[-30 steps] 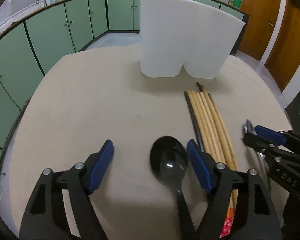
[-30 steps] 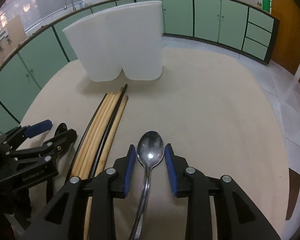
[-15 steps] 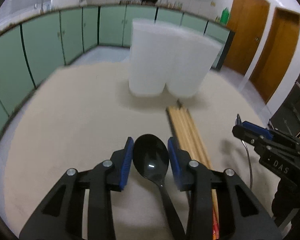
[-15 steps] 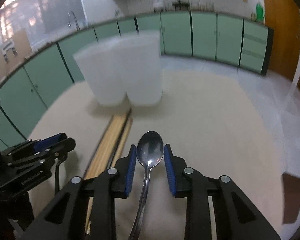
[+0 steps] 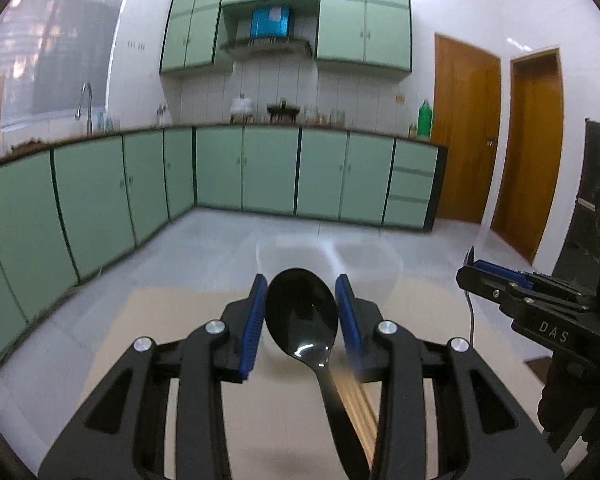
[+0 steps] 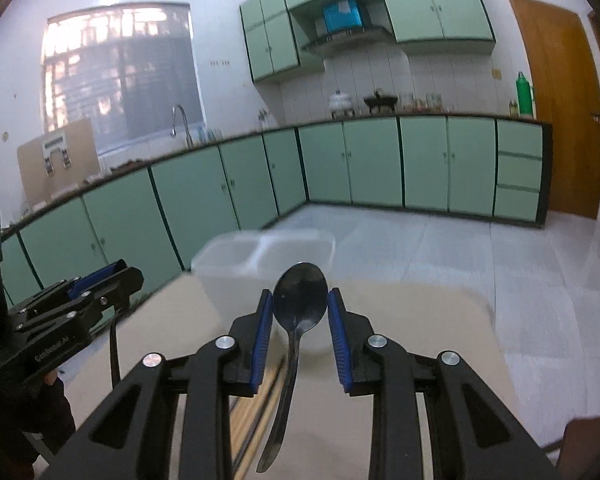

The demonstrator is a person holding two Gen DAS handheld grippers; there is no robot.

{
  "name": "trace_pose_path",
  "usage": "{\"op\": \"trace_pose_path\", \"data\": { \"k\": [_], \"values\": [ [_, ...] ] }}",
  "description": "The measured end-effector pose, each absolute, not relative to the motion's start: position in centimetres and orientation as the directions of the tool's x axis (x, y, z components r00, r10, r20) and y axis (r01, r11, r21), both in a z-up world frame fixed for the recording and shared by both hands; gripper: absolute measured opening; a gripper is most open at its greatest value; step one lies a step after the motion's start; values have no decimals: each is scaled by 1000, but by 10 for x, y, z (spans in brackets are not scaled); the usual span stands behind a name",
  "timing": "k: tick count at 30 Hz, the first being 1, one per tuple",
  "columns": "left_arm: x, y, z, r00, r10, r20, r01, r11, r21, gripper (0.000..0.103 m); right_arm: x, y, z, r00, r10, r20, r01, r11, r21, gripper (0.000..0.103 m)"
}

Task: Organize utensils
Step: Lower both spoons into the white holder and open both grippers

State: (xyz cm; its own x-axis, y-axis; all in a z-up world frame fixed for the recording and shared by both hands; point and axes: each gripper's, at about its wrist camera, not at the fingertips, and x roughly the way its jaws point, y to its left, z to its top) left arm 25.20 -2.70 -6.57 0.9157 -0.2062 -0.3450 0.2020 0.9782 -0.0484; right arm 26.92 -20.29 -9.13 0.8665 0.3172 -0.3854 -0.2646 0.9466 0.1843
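My left gripper [image 5: 301,284] is shut on a black spoon [image 5: 302,316], its blue pads pressing the bowl's sides and the handle hanging down toward me. My right gripper [image 6: 300,300] is shut on a metal spoon [image 6: 300,300] in the same way. Both are lifted off the beige table [image 5: 148,344]. Beyond the spoons stands a translucent white two-compartment holder [image 6: 236,264], also in the left wrist view [image 5: 364,264]. Wooden chopsticks [image 5: 358,412] lie on the table under the grippers. Each gripper shows at the edge of the other's view, the right gripper [image 5: 472,268] and the left gripper [image 6: 128,276].
Green kitchen cabinets [image 6: 380,160] and a counter with a sink tap [image 6: 180,120] run along the far walls. Wooden doors [image 5: 464,132] are at the right. The table's far edge [image 6: 420,292] lies just past the holder, with tiled floor beyond.
The left gripper closed on the black spoon. Both grippers rose off the table with their spoons and tilted up, so the views now take in the kitchen walls.
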Motion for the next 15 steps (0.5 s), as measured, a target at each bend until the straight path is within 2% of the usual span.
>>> {"op": "trace_pose_path", "data": {
  "k": [8, 12, 15],
  "values": [
    [328, -49, -14, 966, -173, -193, 173, 985, -17, 34, 338, -200, -36, 925, 288, -249, -247, 951, 185, 28],
    [363, -51, -12, 976, -142, -166, 141, 990, -19, 34, 373, -190, -27, 947, 237, -216, -208, 967, 148, 28],
    [385, -54, -21, 975, -126, -185, 126, 992, -10, 34, 394, -183, -31, 951, 208, -227, -186, 975, 118, 28]
  ]
}}
